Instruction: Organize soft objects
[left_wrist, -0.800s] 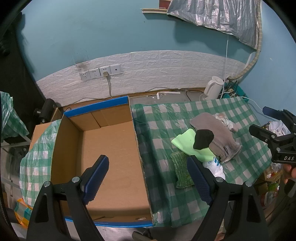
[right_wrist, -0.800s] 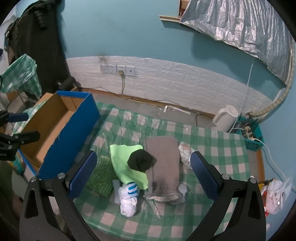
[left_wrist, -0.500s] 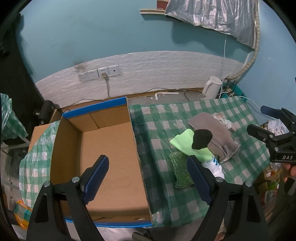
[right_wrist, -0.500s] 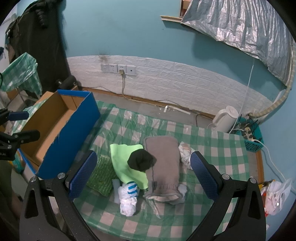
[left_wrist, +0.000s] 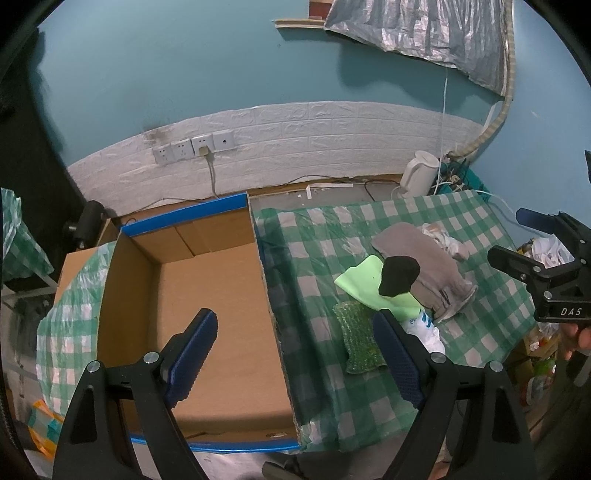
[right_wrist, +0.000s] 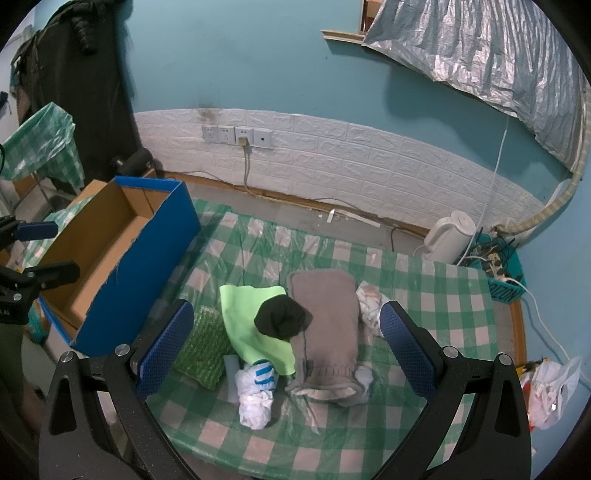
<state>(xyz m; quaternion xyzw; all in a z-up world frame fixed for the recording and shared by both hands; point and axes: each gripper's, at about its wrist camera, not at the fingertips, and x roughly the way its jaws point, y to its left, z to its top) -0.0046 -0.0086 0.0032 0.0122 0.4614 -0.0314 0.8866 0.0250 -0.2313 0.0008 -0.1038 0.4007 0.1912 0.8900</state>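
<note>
Nearest to us, our right claw (right_wrist: 286, 347) hangs above the near edge of the table (right_wrist: 436, 295), its jaws spread wide with nothing between the pads, and our left claw (left_wrist: 295, 354) hovers equally wide and empty over the open cardboard box (left_wrist: 207, 295) at the table's left end. Just beyond the right claw lies the heap of soft things on the checked cloth: a knotted white plastic bag (right_wrist: 255, 400) nearest, a green bubble-wrap pad (right_wrist: 201, 349) to its left, then a light green cloth (right_wrist: 251, 325) with a black sock (right_wrist: 282, 319) resting on it, and a grey knitted piece (right_wrist: 325, 328) lapping against both, with a crumpled white cloth (right_wrist: 371, 304) tucked at its right. We judge nothing has yet gone into the box, whose floor shows bare. The chief risk is the overlap: closing on the green cloth would likely drag the sock and the bag with it, and a loose pinch on limp fabric could let a piece slide off on the way over. The box's tall blue wall (right_wrist: 147, 266) stands between heap and opening, so a low carry could snag there. Farther back, a white kettle (right_wrist: 448, 232) and a basket of cables (right_wrist: 498, 266) sit at the far right corner, well apart from the heap, with wall sockets (right_wrist: 236, 134) behind.
</note>
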